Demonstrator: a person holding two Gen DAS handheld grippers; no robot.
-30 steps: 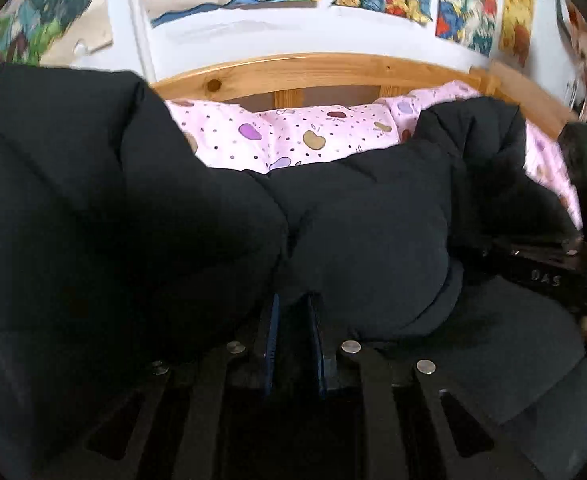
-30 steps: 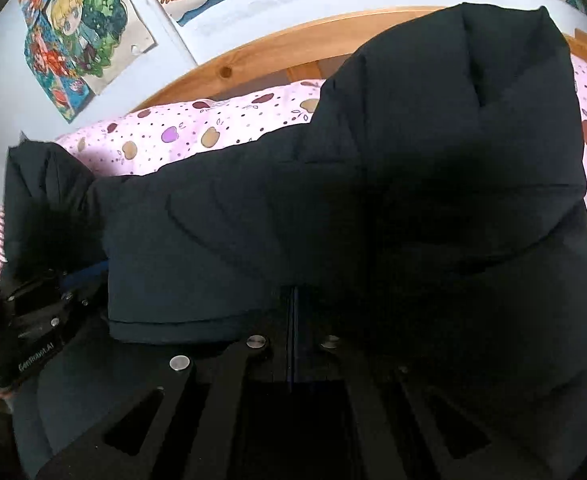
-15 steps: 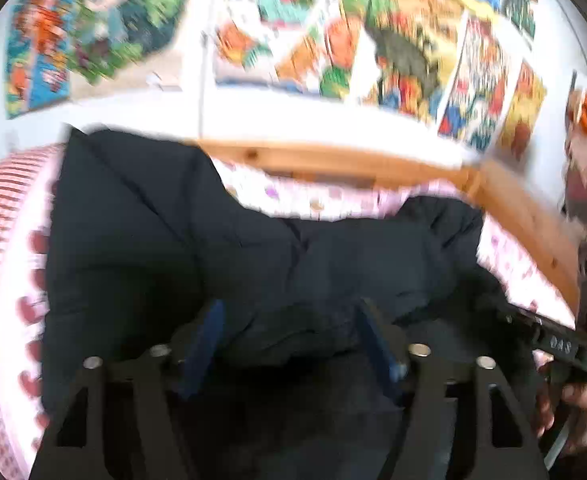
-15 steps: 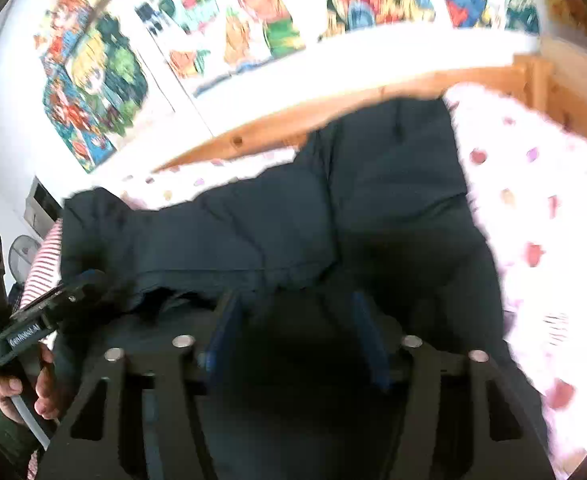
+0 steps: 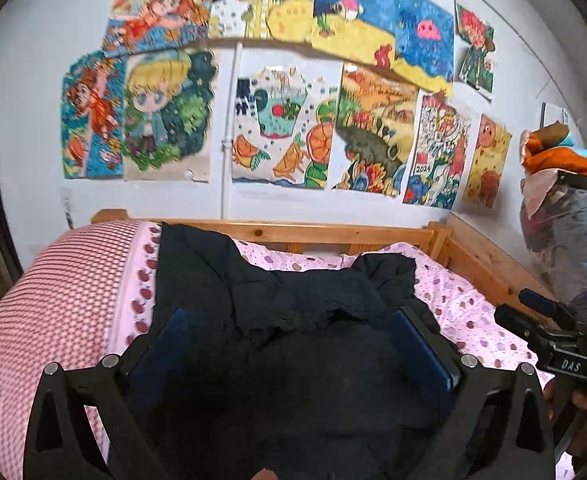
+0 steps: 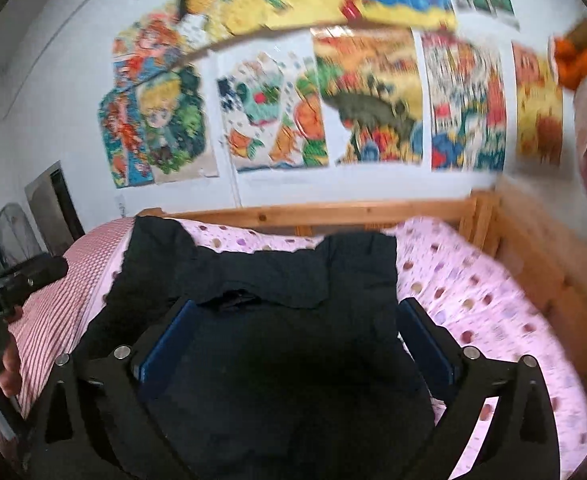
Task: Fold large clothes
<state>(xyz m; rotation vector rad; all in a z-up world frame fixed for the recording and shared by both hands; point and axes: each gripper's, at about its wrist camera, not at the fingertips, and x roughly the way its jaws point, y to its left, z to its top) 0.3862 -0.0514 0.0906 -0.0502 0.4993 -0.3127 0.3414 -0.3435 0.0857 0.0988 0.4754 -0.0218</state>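
A large black padded jacket (image 5: 305, 300) lies folded over on the pink spotted bed sheet (image 5: 465, 308); it also shows in the right wrist view (image 6: 277, 280). My left gripper (image 5: 291, 320) is open, its blue pads wide apart, held above the near part of the jacket. My right gripper (image 6: 297, 312) is open too, above the same jacket. The right gripper's body shows at the right edge of the left wrist view (image 5: 553, 340). The left gripper's body shows at the left edge of the right wrist view (image 6: 9, 292).
A wooden bed frame (image 5: 333, 234) runs along the back and right side (image 6: 541, 264). A red-striped pillow (image 5: 53, 296) lies at the left. Colourful drawings (image 5: 277, 128) cover the wall. A stuffed bag (image 5: 565, 216) stands at the right.
Both grippers have let go of the jacket, opened wide and pulled back and up. The jacket's lifted part now lies folded over on the bed.
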